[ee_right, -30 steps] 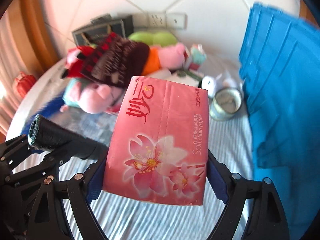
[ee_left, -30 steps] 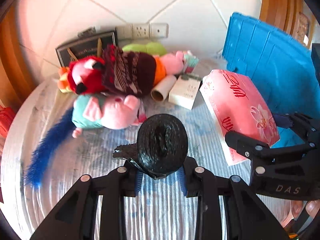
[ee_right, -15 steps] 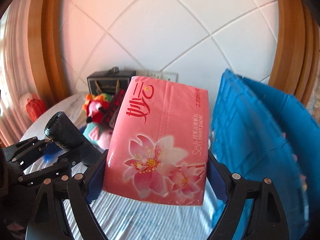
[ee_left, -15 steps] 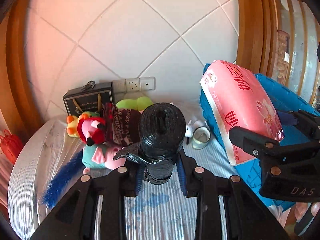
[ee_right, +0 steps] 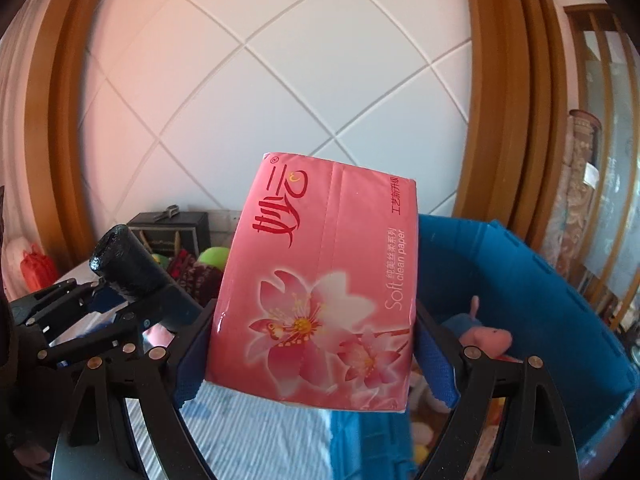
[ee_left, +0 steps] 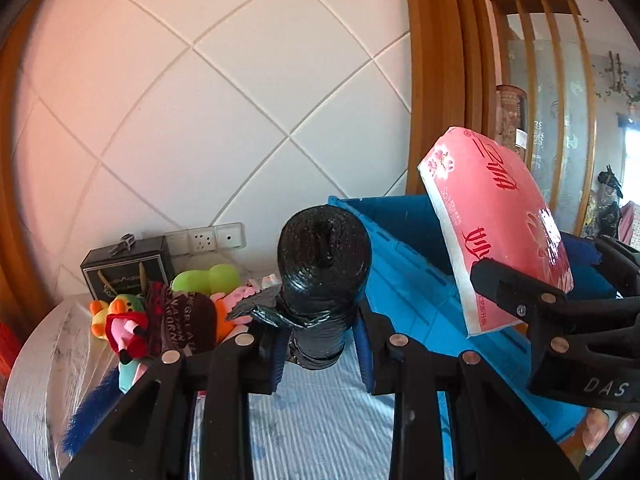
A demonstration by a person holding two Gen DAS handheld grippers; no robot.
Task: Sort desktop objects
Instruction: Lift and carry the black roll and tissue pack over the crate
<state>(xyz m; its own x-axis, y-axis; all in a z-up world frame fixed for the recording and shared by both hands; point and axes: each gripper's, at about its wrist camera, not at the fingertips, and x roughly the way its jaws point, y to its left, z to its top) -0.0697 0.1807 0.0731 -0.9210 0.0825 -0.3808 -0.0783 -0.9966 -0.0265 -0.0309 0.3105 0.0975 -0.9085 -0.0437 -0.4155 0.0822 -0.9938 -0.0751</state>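
Right wrist view: our right gripper (ee_right: pixel 316 344) is clamped on the tissue pack (ee_right: pixel 320 276), held just left of the bin (ee_right: pixel 532 280) rim. Left gripper (ee_left: pixel 320 344) is clamped on the black roll (ee_left: pixel 324 264), also left of the bin. We'd carry both over the bin wall, lower inside, then release, clear of the pig toy (ee_right: pixel 486 334) in the bin.

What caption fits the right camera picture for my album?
Right gripper holds a pink tissue pack above the blue bin.
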